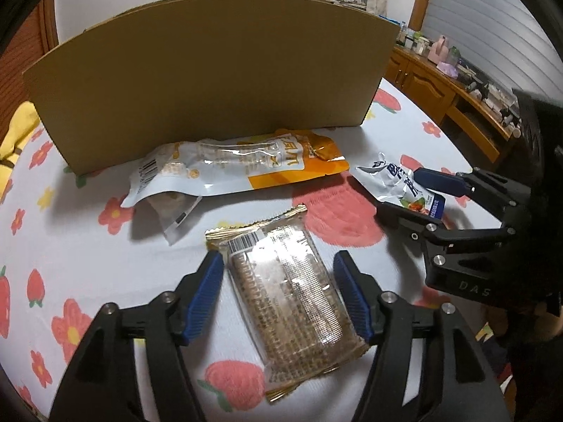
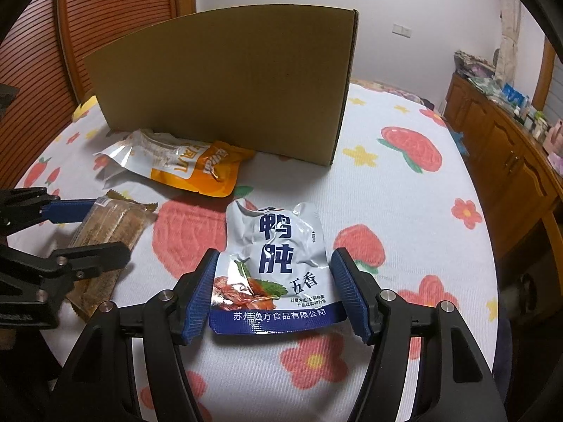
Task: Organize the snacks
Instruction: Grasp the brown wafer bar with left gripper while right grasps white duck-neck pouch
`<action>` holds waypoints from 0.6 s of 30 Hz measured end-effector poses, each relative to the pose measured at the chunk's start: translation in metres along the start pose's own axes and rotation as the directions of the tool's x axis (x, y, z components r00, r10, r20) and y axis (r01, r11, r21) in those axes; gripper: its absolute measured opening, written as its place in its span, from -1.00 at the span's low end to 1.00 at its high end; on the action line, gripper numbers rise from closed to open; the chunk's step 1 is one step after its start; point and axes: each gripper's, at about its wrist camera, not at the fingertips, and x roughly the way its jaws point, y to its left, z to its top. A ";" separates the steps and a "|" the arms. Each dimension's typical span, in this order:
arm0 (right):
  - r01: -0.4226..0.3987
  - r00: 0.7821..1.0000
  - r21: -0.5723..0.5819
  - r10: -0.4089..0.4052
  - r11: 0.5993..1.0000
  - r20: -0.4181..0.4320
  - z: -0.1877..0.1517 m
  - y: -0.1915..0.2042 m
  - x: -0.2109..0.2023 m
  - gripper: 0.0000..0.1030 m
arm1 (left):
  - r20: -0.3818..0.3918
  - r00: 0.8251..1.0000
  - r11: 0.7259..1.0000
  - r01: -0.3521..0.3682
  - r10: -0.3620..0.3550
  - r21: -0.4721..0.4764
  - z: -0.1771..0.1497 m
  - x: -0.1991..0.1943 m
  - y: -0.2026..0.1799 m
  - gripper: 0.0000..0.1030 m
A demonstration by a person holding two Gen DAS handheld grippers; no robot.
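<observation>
The left gripper (image 1: pixel 279 290) straddles the wafer pack (image 1: pixel 286 281), released; the right gripper (image 2: pixel 274 290) straddles the silver pouch (image 2: pixel 276 263), unclenched. Both packs lie flat on the bed near the cardboard box (image 1: pixel 211 81). Slick, thin film may slip from the pads or crumple on closing.

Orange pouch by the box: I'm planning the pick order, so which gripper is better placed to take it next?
Left, marginally. The orange pouch lies straight beyond the wafer pack the open left gripper straddles. The right gripper straddles the silver pouch, further aside.
</observation>
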 end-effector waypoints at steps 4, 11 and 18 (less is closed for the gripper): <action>0.000 1.000 0.000 0.000 1.000 0.001 0.000 0.000 0.000 0.29 | -0.007 0.998 0.995 -0.068 0.069 0.073 -0.004 0.004 -0.009 0.44; 0.006 1.000 0.002 -0.006 1.000 0.001 0.000 -0.001 0.001 0.29 | -0.006 0.997 0.995 -0.075 0.075 0.059 -0.005 0.005 -0.004 0.57; 0.007 1.000 0.002 -0.007 1.000 0.002 0.000 -0.001 0.001 0.29 | 0.010 0.998 0.995 -0.064 0.063 0.079 -0.011 -0.001 0.001 0.59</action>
